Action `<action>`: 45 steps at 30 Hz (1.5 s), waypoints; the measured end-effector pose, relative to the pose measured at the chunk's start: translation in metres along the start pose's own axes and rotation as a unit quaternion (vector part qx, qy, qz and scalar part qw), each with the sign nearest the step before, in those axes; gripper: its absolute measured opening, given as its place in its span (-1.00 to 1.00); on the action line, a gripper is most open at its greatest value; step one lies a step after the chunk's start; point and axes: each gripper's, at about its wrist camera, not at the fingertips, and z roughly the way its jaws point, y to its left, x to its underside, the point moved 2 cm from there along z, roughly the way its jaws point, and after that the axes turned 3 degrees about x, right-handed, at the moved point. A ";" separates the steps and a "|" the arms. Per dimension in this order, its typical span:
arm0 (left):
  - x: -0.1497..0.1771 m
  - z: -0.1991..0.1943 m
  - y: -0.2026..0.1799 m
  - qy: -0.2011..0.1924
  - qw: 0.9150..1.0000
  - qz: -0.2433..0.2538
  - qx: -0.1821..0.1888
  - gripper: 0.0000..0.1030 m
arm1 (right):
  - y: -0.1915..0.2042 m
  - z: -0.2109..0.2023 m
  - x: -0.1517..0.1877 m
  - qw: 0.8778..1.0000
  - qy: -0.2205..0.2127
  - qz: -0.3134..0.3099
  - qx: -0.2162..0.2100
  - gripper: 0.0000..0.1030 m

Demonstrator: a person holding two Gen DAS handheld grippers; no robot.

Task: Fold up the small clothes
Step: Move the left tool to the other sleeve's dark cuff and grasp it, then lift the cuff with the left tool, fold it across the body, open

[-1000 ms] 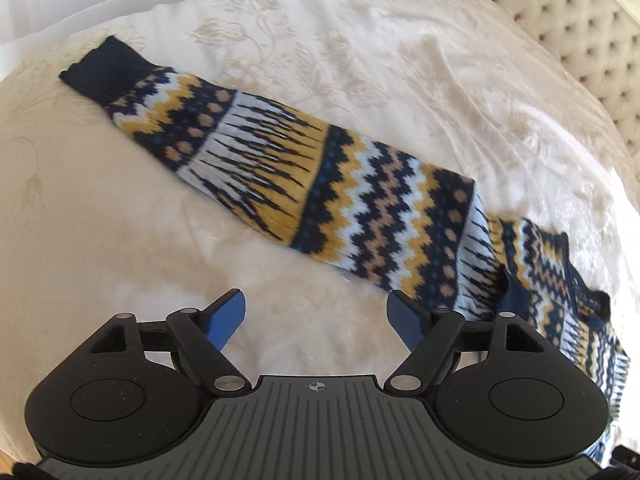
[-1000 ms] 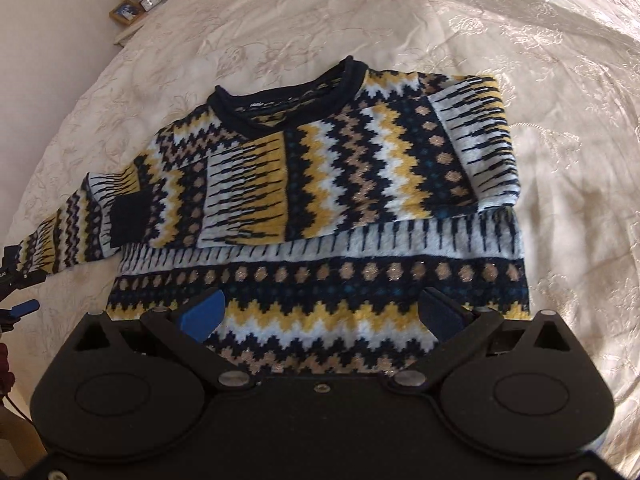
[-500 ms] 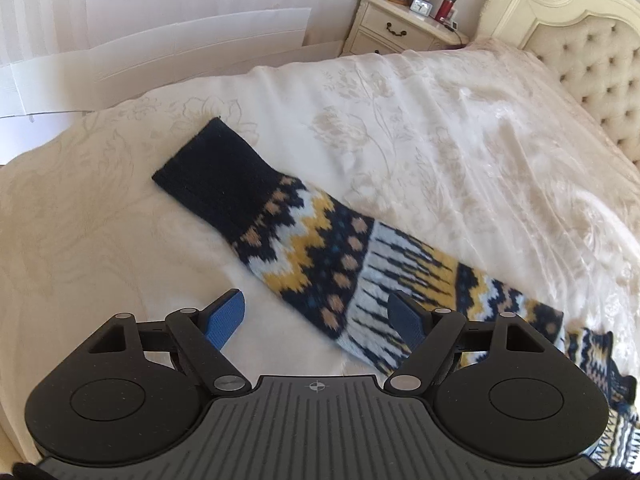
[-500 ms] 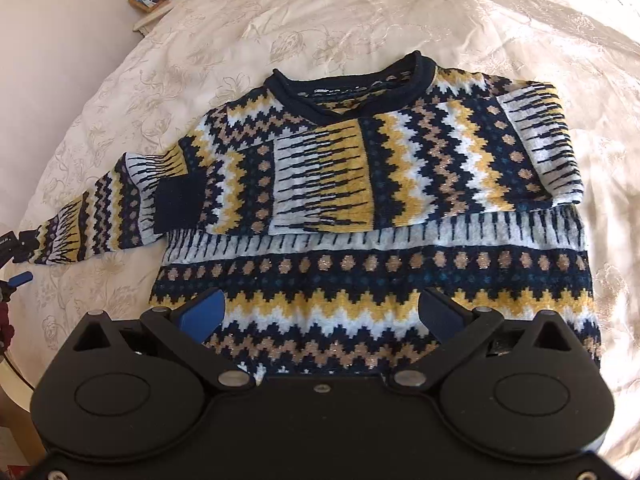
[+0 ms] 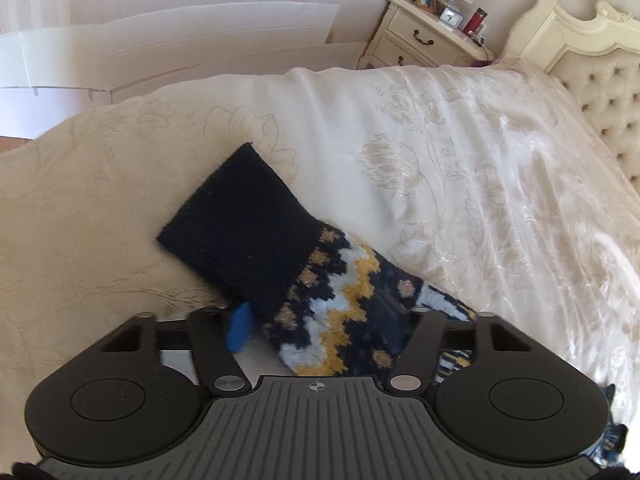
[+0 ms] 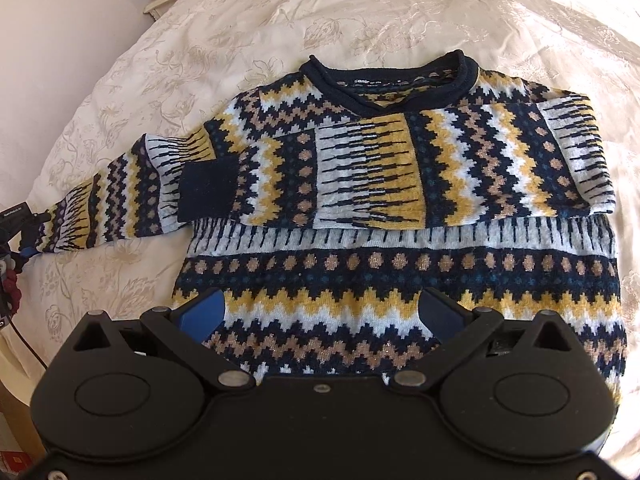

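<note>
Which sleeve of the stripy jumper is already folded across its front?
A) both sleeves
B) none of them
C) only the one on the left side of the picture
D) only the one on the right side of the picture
D: in the right wrist view the right-side sleeve lies across the chest of the jumper, its dark cuff on the front, while the left-side sleeve stretches out over the bedspread.

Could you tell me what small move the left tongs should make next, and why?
Probably close the left tongs on the sleeve just behind its navy cuff. They stand open with the knit lying between the pads, and the right-wrist view shows the other sleeve already folded across the sweater's chest while this one lies stretched out on the bedspread.
</note>
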 end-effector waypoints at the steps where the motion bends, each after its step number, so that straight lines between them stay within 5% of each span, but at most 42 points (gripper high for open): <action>1: 0.000 0.000 -0.001 0.003 1.000 0.006 -0.012 -0.35 | 0.001 0.001 0.000 1.000 0.001 0.000 0.000 0.99; 3: 0.000 -0.002 0.000 -0.002 1.000 0.011 -0.007 -0.47 | 0.001 0.001 0.000 1.000 0.003 -0.001 0.000 0.98; 5: 0.001 -0.008 -0.001 -0.018 1.000 0.011 -0.002 -0.87 | 0.001 0.001 0.001 1.000 0.004 -0.001 -0.002 0.98; 14: 0.005 -0.089 -0.055 -0.107 0.992 0.057 0.043 -0.89 | -0.013 0.000 0.006 1.000 0.011 -0.013 -0.024 0.99; 21: 0.033 -0.177 -0.152 -0.176 0.967 0.148 0.113 -0.89 | -0.035 -0.012 0.005 0.999 -0.001 -0.018 -0.047 0.99; 27: 0.072 -0.223 -0.235 -0.196 0.943 0.191 0.191 -0.89 | -0.068 -0.026 0.004 0.998 -0.017 -0.005 -0.054 0.99; 33: 0.123 -0.222 -0.317 -0.179 0.914 0.259 0.257 -0.89 | -0.103 -0.033 0.004 0.998 -0.023 0.010 -0.053 0.99; 38: 0.186 -0.185 -0.377 -0.113 0.902 0.288 0.300 -0.89 | -0.127 -0.038 0.008 0.998 -0.025 0.022 -0.050 0.99; 45: 0.270 -0.124 -0.430 -0.003 0.885 0.351 0.306 -0.86 | -0.151 -0.044 0.013 0.998 -0.023 0.038 -0.041 0.98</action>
